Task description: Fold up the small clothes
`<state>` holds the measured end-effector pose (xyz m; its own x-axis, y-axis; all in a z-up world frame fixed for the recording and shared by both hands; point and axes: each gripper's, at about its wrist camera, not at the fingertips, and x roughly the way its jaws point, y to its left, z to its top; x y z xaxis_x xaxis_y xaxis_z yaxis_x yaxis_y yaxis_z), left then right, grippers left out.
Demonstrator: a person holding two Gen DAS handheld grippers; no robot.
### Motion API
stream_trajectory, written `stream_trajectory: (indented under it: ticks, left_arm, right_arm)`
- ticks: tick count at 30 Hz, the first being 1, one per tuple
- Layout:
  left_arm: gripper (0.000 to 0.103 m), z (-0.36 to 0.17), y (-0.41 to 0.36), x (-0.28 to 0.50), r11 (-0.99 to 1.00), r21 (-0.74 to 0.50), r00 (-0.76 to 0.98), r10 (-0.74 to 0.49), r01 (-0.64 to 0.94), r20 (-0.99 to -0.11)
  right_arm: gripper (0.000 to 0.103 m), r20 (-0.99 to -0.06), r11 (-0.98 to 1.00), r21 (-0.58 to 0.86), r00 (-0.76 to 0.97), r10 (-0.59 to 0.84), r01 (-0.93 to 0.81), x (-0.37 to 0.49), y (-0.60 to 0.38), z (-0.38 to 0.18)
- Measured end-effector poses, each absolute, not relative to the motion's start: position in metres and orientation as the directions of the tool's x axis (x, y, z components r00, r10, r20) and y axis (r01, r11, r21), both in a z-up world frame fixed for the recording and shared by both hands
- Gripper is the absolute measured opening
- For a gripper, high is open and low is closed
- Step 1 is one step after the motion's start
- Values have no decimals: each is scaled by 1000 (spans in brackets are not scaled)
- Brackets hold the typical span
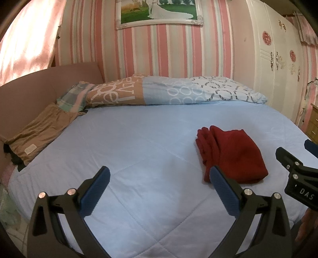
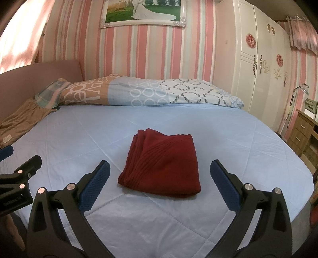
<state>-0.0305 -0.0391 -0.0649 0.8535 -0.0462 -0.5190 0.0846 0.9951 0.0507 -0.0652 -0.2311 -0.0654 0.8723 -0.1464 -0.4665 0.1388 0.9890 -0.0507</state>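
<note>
Lettering "DAS" on right gripper (image 1: 298,168)

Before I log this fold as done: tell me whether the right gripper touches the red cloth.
Apart. The right wrist view shows blue sheet between the open right gripper and the red cloth.

Home bedroom. Evidence: large bed (image 2: 178,119) with pale blue quilted cover fills the space ahead of the grippers; patterned duvet (image 2: 149,93) bunched along its far edge, padded headboard (image 1: 39,85) to the far left. Pink-striped wallpaper (image 2: 159,53) beyond, framed wedding photo (image 2: 143,12) hung high on it. White wardrobe (image 2: 258,69) with ornate handles far right, wooden drawer unit (image 2: 302,131) beside it, pink curtain (image 1: 25,39) upper left
</note>
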Motion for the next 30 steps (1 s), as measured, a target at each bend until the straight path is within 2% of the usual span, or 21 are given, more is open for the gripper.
stream_trajectory:
  ticks: [30]
  left_arm:
    - [101,-66,-31,-31,995,35,837,-61,95,-544]
  right_arm:
    - [100,-470,990,-53,871,-142,133,-64,-230,-69]
